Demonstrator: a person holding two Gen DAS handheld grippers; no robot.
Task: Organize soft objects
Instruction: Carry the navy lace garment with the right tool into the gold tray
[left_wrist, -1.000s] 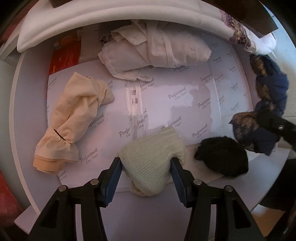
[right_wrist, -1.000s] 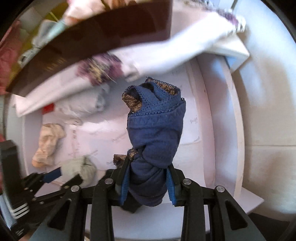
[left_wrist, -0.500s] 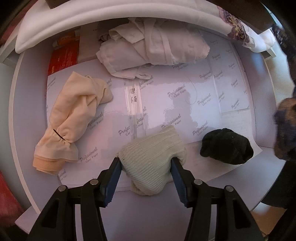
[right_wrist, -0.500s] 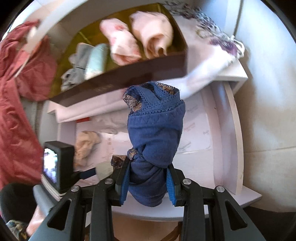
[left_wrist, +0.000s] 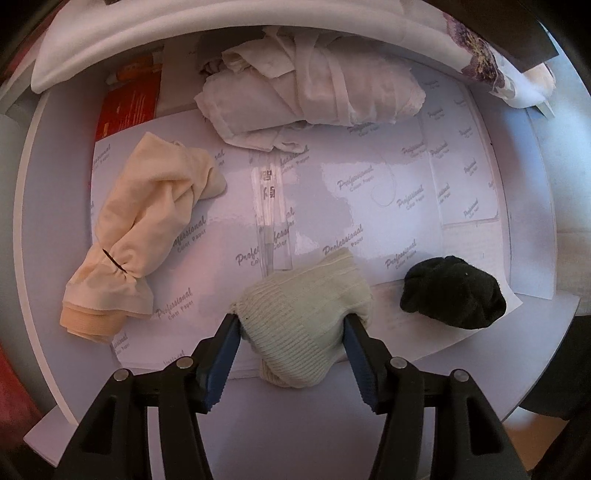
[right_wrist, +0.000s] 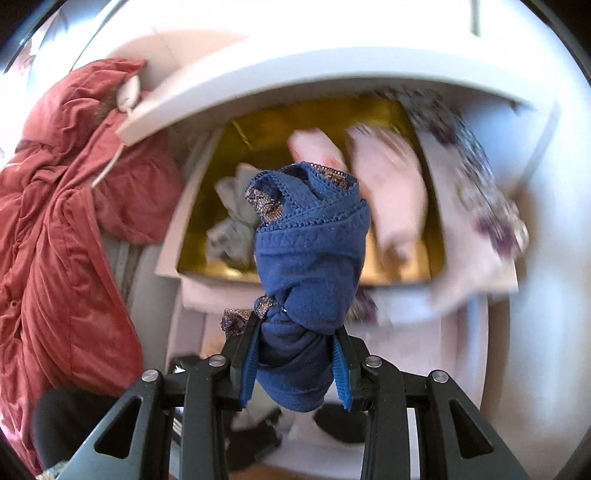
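A pale green knit bundle (left_wrist: 301, 325) lies on the printed paper sheet (left_wrist: 351, 184) of a white shelf. My left gripper (left_wrist: 290, 321) points down over it with its jaws opening; both blue pads still touch the bundle's sides. On the same sheet lie a peach bundle (left_wrist: 136, 236), a white bundle (left_wrist: 306, 96) and a black bundle (left_wrist: 452, 297). My right gripper (right_wrist: 295, 354) is shut on a navy bundle (right_wrist: 310, 258) with lace trim. It holds the bundle up in front of a gold-lined box (right_wrist: 207, 214) that contains pink rolls (right_wrist: 391, 195) and a grey bundle (right_wrist: 232, 229).
A red quilted coat (right_wrist: 55, 240) hangs left of the box. A white shelf board (right_wrist: 295, 77) runs above the box. A floral cloth (right_wrist: 487, 206) lies under the box's right side. A red packet (left_wrist: 129, 105) sits at the shelf's back left.
The right gripper rose with the navy bundle, out of the left wrist view, and now faces the open box. The left jaws spread slightly around the green bundle.
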